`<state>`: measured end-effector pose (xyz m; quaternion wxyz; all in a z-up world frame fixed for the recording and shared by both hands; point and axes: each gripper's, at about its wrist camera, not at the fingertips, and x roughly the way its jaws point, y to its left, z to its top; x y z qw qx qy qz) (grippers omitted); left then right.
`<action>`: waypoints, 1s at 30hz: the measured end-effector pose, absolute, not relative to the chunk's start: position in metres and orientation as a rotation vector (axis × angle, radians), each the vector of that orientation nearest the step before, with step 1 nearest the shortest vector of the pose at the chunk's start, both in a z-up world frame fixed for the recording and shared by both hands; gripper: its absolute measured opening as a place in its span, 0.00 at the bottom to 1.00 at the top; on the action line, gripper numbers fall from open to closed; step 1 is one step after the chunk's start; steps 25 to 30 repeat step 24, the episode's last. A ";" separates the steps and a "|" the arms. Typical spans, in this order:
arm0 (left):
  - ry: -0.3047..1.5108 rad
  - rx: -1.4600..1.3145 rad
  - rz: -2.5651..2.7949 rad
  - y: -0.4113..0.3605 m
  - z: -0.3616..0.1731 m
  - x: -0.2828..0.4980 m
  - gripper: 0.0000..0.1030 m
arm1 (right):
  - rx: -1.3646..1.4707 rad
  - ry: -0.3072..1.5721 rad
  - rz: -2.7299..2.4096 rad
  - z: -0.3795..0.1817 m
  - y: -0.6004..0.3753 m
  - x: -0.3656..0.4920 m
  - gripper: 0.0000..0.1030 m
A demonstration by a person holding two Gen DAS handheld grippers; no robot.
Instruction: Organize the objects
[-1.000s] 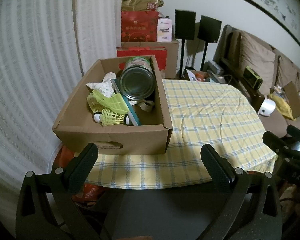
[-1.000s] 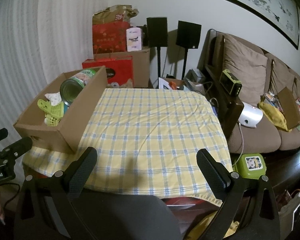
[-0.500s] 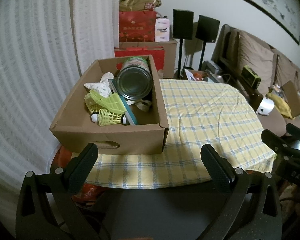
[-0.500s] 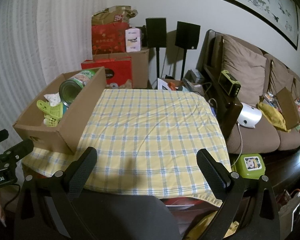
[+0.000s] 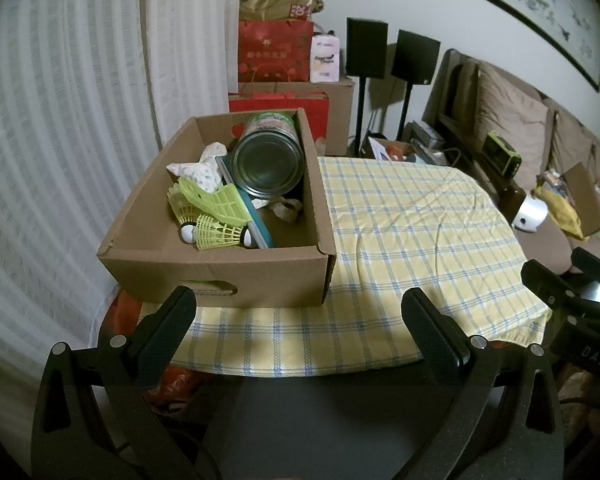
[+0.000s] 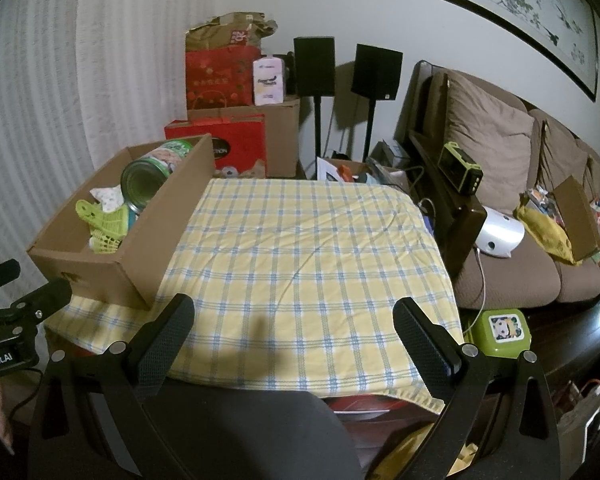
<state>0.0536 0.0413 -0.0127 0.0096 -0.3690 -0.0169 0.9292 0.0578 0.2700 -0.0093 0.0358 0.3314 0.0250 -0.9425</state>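
Observation:
A brown cardboard box (image 5: 220, 276) (image 6: 112, 268) stands on the left end of a table under a yellow checked cloth (image 5: 412, 232) (image 6: 308, 252). Inside lie a large tin can (image 5: 270, 160) (image 6: 146, 178) on its side, yellow-green shuttlecocks (image 5: 216, 234) (image 6: 104, 245), a lime plastic piece (image 5: 216, 202) (image 6: 100, 216), a white patterned cloth (image 5: 198, 172) and a teal flat item (image 5: 256, 226). My left gripper (image 5: 298, 304) hangs open in front of the box's near right corner, holding nothing. My right gripper (image 6: 294, 312) hangs open over the cloth's near edge, also holding nothing.
Red gift bags (image 5: 276, 56) and cartons are stacked behind the table beside two black speakers (image 6: 314, 66) on stands. A brown sofa (image 6: 500, 272) with cushions and clutter runs along the right. A green box (image 6: 500, 330) sits on the floor. White curtains (image 5: 60, 140) hang at the left.
Both grippers drifted slightly, so the box and table shifted a little in view. Both stay open with nothing held. Nothing on the table moved.

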 end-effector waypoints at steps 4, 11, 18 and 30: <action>-0.056 -1.151 2.900 0.041 -0.013 0.053 1.00 | 1.015 0.080 -2.893 -0.009 0.268 0.059 0.98; -0.053 -1.152 2.903 0.042 -0.013 0.054 1.00 | 1.017 0.076 -2.891 -0.010 0.267 0.058 0.98; -0.053 -1.151 2.903 0.042 -0.013 0.054 1.00 | 1.017 0.076 -2.890 -0.010 0.268 0.058 0.98; -0.048 -1.156 2.903 0.042 -0.015 0.054 1.00 | 1.017 0.076 -2.891 -0.010 0.267 0.058 0.98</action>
